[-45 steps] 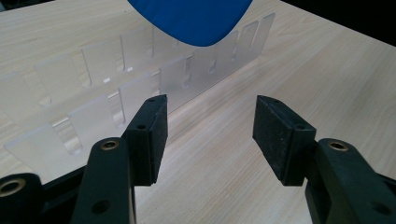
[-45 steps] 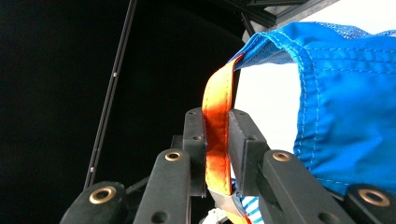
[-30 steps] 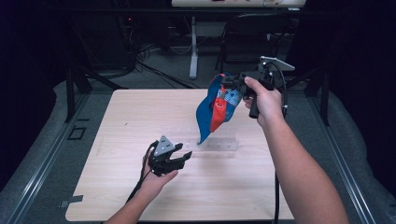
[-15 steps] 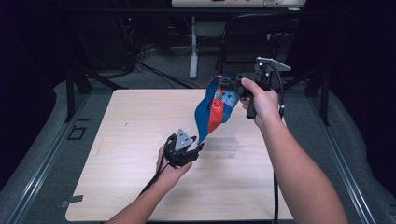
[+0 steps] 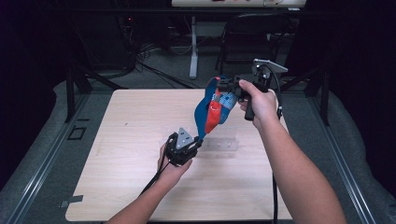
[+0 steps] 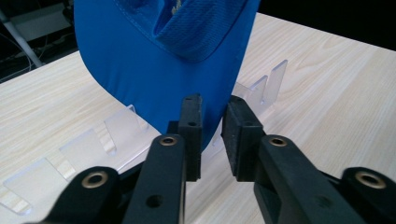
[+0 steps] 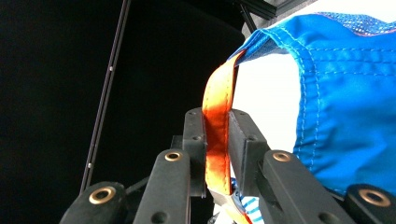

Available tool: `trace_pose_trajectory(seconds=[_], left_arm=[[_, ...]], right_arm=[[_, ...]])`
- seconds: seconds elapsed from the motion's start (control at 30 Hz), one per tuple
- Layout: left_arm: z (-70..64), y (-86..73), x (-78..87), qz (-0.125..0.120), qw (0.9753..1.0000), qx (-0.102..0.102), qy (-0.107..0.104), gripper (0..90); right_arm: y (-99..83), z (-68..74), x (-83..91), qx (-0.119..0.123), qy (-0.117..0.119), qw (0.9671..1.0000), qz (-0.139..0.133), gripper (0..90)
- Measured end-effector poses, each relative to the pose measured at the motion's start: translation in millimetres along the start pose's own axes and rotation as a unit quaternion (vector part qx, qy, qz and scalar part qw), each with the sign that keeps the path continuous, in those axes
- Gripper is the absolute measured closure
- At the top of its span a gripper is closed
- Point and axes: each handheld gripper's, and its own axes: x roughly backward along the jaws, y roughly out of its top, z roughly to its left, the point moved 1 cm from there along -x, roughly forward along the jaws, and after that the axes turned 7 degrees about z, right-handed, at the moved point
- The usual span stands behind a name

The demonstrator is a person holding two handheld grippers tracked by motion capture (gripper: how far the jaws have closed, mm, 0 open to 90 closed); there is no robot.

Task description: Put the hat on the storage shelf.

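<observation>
A blue cap (image 5: 204,111) with an orange strap (image 7: 217,116) hangs in the air over the table's far middle, brim down. My right gripper (image 5: 223,85) is shut on the orange strap at the cap's top, as the right gripper view (image 7: 217,140) shows. My left gripper (image 5: 198,141) is low over the table at the brim's lower tip. In the left gripper view, its jaws (image 6: 212,135) stand a little apart with the tip of the blue brim (image 6: 159,70) in the gap. A clear plastic rack (image 5: 219,142) with upright slots lies on the table under the cap.
The light wooden table (image 5: 130,130) has bare wood to the left and front. The rack's clear fins (image 6: 116,126) stand just behind my left jaws. A dark floor with cables and stands lies beyond the table's far edge.
My left gripper has moved right and away from the person, up to the brim's lower tip. The right gripper and cap have stayed almost still.
</observation>
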Motion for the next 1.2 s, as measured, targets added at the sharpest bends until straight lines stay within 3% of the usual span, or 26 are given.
trace_pose_trajectory(seconds=[0.57, 1.2], left_arm=[[7.8, -13.9, 8.9, 0.000, 1.0000, 0.001, -0.006, 86.2], [11.3, -35.9, 2.3, 0.014, 0.9995, 0.023, -0.018, 86.4]], right_arm=[[-2.2, -5.1, -4.6, -0.001, -0.013, 0.9999, 0.011, 77.9], [-8.8, -31.0, -15.5, -0.017, -0.023, 0.9992, 0.028, 77.9]])
